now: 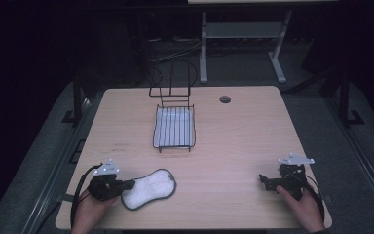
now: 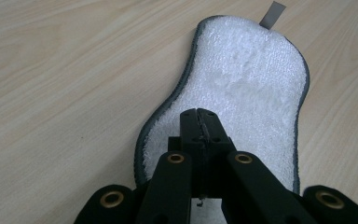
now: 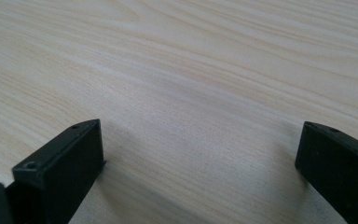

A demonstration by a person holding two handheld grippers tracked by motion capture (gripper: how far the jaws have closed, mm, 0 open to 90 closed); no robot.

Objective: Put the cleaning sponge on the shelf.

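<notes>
The white cleaning pad (image 1: 149, 188) with the grey edge lies flat on the bench (image 1: 233, 141), near the front edge and well in front of the wire dish rack (image 1: 174, 127). The left hand-held gripper (image 1: 126, 185) is at the pad's near end, its jaws pressed together over the fabric; I cannot tell if they pinch it. The pad's long axis runs away from this gripper, toward the small grey loop (image 2: 272, 13) at the far end. The right hand-held gripper (image 1: 264, 180) rests far from the pad, with jaws wide apart over bare wood. The left hand is clearly the nearer one.
</notes>
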